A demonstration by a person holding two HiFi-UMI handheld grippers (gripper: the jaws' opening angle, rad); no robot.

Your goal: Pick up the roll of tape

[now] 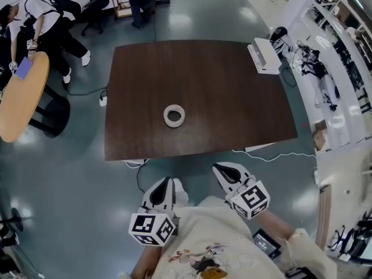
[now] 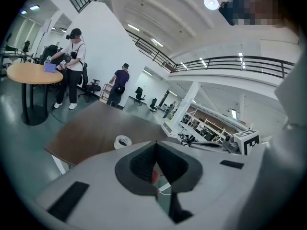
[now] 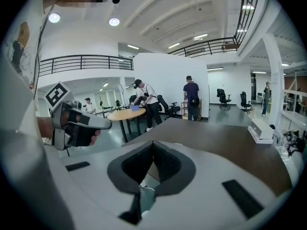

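A white roll of tape point(image 1: 174, 115) lies flat near the middle of a dark brown table point(image 1: 226, 103). It also shows in the left gripper view as the tape roll point(image 2: 123, 141), ahead and a little left of the jaws. Both grippers are held close to the person's body, short of the table's near edge and apart from the roll. My left gripper point(image 1: 167, 182) point(image 2: 156, 143) is shut with nothing in it. My right gripper point(image 1: 217, 168) point(image 3: 153, 143) has its jaws together and is empty too. The roll is not visible in the right gripper view.
A white box-like device point(image 1: 264, 55) sits at the table's far right corner. A round wooden table point(image 1: 20, 97) stands at the left with people point(image 1: 40, 22) beside it. White cables point(image 1: 273, 156) trail on the floor by the near edge. Cluttered benches point(image 1: 337, 97) line the right side.
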